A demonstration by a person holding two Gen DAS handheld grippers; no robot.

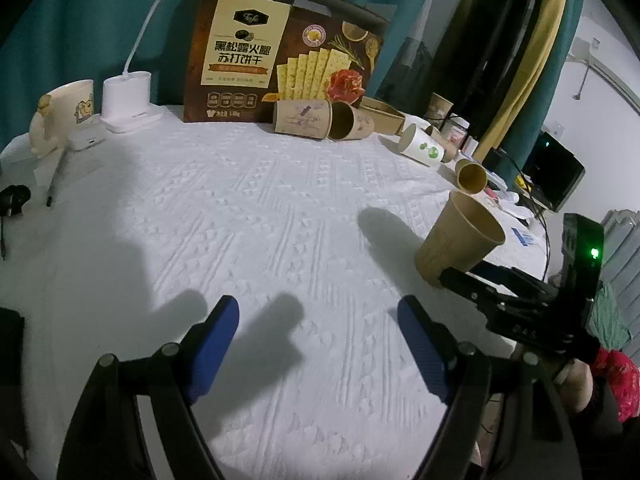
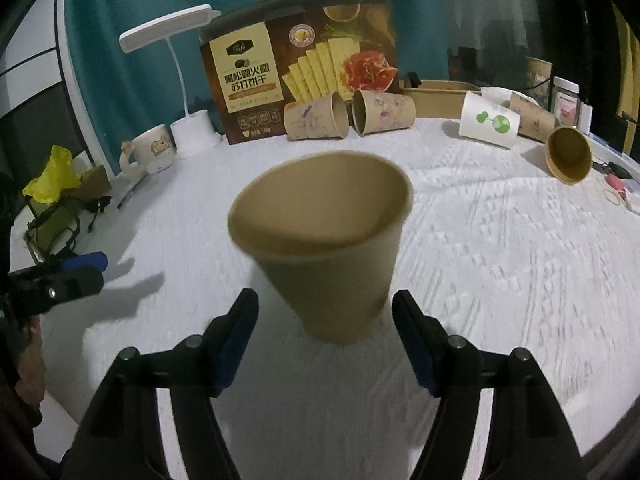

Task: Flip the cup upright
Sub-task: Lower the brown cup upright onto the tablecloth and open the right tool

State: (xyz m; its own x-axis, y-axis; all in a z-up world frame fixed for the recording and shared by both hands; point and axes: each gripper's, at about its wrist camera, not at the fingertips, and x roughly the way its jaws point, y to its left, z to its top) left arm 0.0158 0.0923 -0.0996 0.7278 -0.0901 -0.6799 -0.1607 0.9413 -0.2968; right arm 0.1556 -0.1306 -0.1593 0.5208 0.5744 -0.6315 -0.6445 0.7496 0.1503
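Note:
A plain brown paper cup (image 2: 332, 240) stands mouth up on the white cloth (image 2: 500, 280), leaning slightly. My right gripper (image 2: 325, 320) is open, one finger on each side of the cup's base, with gaps showing on both sides. The same cup (image 1: 456, 240) shows at the right of the left wrist view, with the right gripper's fingers (image 1: 472, 280) by its base. My left gripper (image 1: 318, 324) is open and empty over the cloth, well left of the cup.
Several paper cups lie on their sides at the back: two brown ones (image 2: 352, 114), a white one with green print (image 2: 490, 122), another brown one (image 2: 568, 154). A cracker box (image 2: 300, 68), a white desk lamp (image 2: 192, 128) and a mug (image 2: 150, 152) stand behind.

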